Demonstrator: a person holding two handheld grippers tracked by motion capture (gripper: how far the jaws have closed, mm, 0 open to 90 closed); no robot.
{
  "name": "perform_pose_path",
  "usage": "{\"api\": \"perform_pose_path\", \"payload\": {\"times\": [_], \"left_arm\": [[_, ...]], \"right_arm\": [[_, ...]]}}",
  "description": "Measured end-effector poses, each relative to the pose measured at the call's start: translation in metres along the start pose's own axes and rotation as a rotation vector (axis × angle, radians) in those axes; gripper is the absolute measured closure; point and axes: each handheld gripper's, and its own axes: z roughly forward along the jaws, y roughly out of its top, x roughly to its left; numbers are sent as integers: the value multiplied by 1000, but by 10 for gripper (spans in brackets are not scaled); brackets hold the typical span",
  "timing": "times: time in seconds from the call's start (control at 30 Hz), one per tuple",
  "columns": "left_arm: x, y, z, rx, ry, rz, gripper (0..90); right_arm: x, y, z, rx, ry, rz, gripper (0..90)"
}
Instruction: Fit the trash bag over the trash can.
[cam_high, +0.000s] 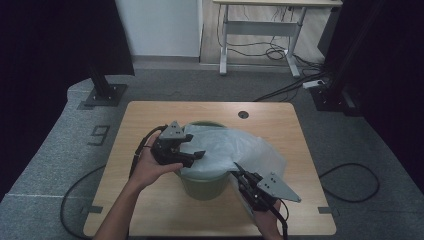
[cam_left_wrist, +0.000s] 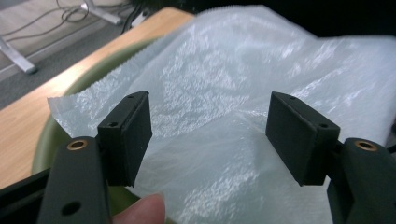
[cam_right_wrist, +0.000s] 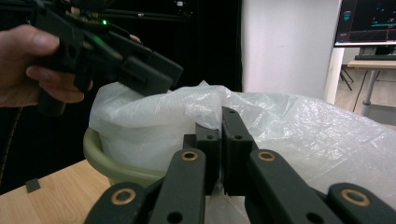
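High view, table: a light wooden table (cam_high: 150, 200) carries a round olive-green plastic bin (cam_high: 202, 186) near its middle, with a translucent white plastic bag (cam_high: 235, 147) draped over the bin's mouth and spilling toward the right.
High view, left side: the left hand (cam_high: 147, 167) holds the black left gripper (cam_high: 196, 156) at the bin's left rim, its tips over the bag.
High view, right side: the black right gripper (cam_high: 237, 169) comes in from the lower right, its tips at the bag's near edge just beside the bin's right rim.
Left gripper view, jaws: the two jaws stand well apart, with nothing pressed between the pads (cam_left_wrist: 133, 135).
Left gripper view, bag: the crinkled bag (cam_left_wrist: 224, 116) lies spread beyond the jaws, covering the green rim (cam_left_wrist: 79, 88); the wooden tabletop (cam_left_wrist: 28, 116) shows to the left.
Right gripper view, jaws: the jaws are brought together, and a fold of the bag (cam_right_wrist: 299, 126) seems pinched between the pads (cam_right_wrist: 233, 140), though the pinch itself is hard to make out.
Right gripper view, bin: the bin's rim (cam_right_wrist: 107, 163) curves at the left under the bag, standing on the table (cam_right_wrist: 51, 200).
Right gripper view, other hand: the left gripper (cam_right_wrist: 159, 77) hangs over the bag's top left, held in the left hand (cam_right_wrist: 32, 65).
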Motion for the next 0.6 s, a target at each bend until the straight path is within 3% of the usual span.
{"api": "perform_pose_path", "payload": {"times": [0.07, 0.23, 0.43, 0.6], "left_arm": [[-2, -2, 4, 27, 4, 13, 315], [-5, -3, 7, 38, 0, 25, 333], [-5, -4, 13, 70, -4, 23, 340], [-5, -6, 16, 71, -5, 16, 347]], "right_arm": [[-1, 0, 1, 5, 2, 0, 835], [-1, -2, 4, 21, 7, 0, 785], [-3, 1, 6, 16, 21, 43, 523], [4, 3, -6, 2, -15, 21, 368]]}}
